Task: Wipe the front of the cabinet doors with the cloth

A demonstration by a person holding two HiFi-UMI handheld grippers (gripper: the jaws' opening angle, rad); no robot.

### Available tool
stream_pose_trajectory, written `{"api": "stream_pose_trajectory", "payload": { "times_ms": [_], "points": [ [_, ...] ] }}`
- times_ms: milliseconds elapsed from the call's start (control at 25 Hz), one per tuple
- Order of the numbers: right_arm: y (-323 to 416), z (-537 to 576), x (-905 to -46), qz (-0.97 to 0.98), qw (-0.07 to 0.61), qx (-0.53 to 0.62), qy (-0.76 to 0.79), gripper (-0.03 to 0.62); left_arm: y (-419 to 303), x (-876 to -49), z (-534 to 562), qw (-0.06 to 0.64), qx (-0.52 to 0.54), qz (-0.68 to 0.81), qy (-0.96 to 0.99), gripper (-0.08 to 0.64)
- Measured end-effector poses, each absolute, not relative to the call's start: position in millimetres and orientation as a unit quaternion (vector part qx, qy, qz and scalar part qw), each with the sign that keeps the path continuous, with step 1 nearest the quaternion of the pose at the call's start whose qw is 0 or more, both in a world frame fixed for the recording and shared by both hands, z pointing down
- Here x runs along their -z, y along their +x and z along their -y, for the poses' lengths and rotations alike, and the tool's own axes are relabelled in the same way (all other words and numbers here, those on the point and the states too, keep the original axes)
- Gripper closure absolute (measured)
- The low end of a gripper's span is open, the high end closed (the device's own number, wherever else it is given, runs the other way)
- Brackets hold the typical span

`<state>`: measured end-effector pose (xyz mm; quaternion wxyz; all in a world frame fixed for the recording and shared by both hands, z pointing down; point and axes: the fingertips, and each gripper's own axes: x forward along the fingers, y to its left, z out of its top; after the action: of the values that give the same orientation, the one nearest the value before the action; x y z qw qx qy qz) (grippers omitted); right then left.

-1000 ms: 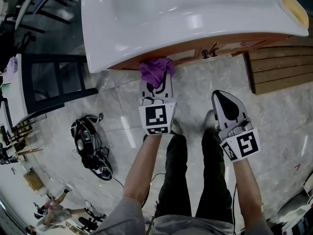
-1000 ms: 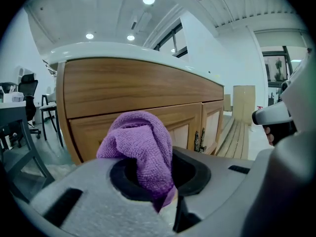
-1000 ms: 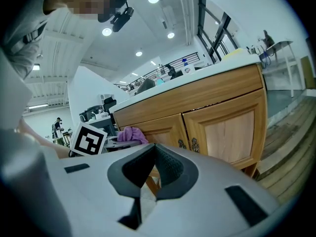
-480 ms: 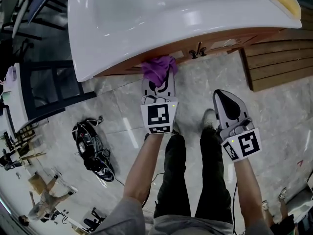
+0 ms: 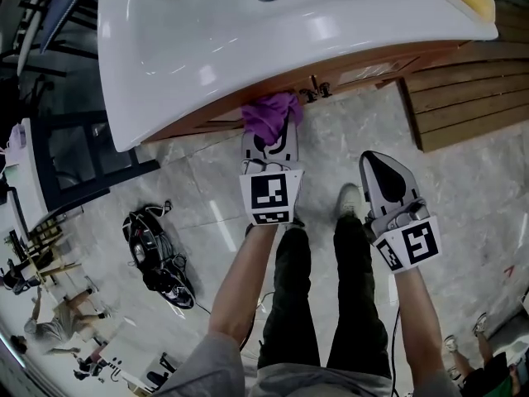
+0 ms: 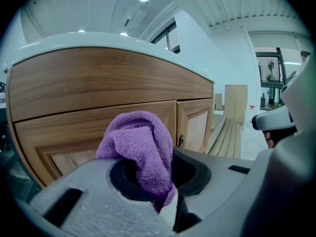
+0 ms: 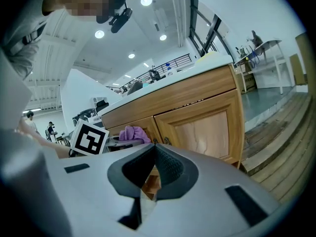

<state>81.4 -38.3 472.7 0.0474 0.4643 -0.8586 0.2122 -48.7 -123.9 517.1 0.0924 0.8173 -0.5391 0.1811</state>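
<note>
A purple cloth (image 5: pixel 269 115) (image 6: pixel 140 149) (image 7: pixel 131 134) is bunched in my left gripper (image 5: pixel 269 138) (image 6: pixel 148 181), whose jaws are shut on it. The cloth sits right at the wooden cabinet doors (image 5: pixel 347 74) (image 6: pixel 98 127) (image 7: pixel 202 127) under the white sink top (image 5: pixel 248 40), near the small door knobs (image 5: pixel 315 90) (image 6: pixel 181 141). Whether it touches the left door I cannot tell. My right gripper (image 5: pixel 382 182) (image 7: pixel 153 174) hangs back over the floor, jaws shut with nothing between them, pointing at the right door.
The sink top overhangs the doors and hides most of them from above. Wooden floor slats (image 5: pixel 463 98) lie to the right. A black backpack-like thing (image 5: pixel 153 255) lies on the marble floor at left. The person's legs and shoes (image 5: pixel 347 201) stand between the grippers.
The cabinet and sink have slid left and slightly up in the head view. The left gripper keeps the cloth at the doors; the right gripper has barely moved.
</note>
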Motion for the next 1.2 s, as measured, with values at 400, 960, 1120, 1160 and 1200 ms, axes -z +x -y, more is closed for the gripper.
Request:
{"api": "stream_pose_trajectory", "payload": {
  "times_ms": [400,960,1120,1160,1200],
  "points": [
    [102,42,-478,0.855,0.044,-0.217,0.47,0.581,-28,-522,129,0.095,-0.186,0.534,0.819,0.485],
    [105,41,-485,0.855,0.048,-0.225,0.464,0.581,-2,-520,127,0.091,-0.194,0.506,0.835,0.486],
    [98,37,-484,0.858,0.049,-0.224,0.459,0.581,9,-517,126,0.094,-0.189,0.491,0.845,0.486],
    [96,36,-483,0.859,0.049,-0.224,0.458,0.581,12,-515,125,0.093,-0.187,0.486,0.849,0.486],
    [95,36,-483,0.859,0.049,-0.224,0.458,0.581,16,-513,122,0.091,-0.185,0.48,0.853,0.486]
  ]
}}
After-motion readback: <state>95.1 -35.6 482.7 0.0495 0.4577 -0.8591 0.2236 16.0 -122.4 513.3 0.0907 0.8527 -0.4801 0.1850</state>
